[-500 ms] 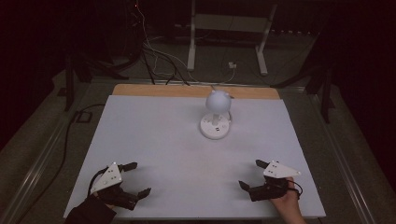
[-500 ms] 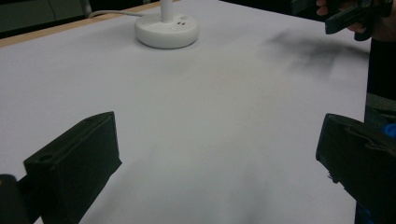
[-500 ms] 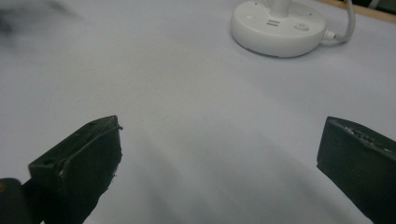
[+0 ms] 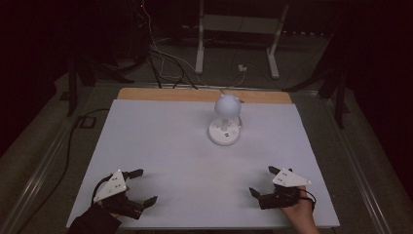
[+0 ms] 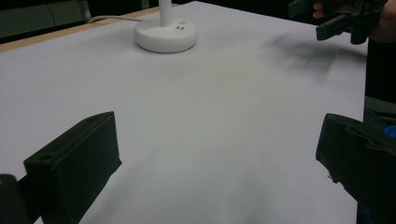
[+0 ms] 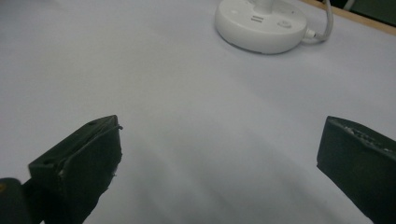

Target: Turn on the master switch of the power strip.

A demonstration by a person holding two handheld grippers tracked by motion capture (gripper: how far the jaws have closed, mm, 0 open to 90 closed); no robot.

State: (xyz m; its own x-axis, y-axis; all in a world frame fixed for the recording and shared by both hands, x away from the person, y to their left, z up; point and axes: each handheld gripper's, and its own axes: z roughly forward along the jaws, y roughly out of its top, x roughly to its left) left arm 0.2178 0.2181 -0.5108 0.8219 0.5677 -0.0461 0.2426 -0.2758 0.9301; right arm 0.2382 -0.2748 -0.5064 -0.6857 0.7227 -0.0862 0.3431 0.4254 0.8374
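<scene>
Near bench edge: both tools idle, lamp untouched

At the near edge of the bench (image 4: 160, 131), the left tool (image 4: 139, 186) and the right tool (image 4: 261, 181) sit low over the white surface, well apart from each other. Both have jaws spread wide with nothing between them; the left gripper view and the right gripper view each show bare bench between the two black jaws.

The thing nearest to work on is the small white desk lamp (image 4: 226, 119), standing upright toward the far middle of the bench, a bit right of centre. Round base (image 6: 261, 25) flat on the surface, with small buttons on top. Globe head (image 4: 228, 105) on a short stem. White cable (image 6: 327, 21) runs off the back of the base toward the wooden far edge.

Progress, as I judge it: nothing started. Lamp is not held, not touched, and well apart from either tool. Can't tell whether the lamp is on; the head looks pale but the room is dim.

Left to do: everything. A tool has to travel forward to the lamp, then either press a button on the base or grip the stem. Right tool looks slightly closer and better lined up with the base.
</scene>
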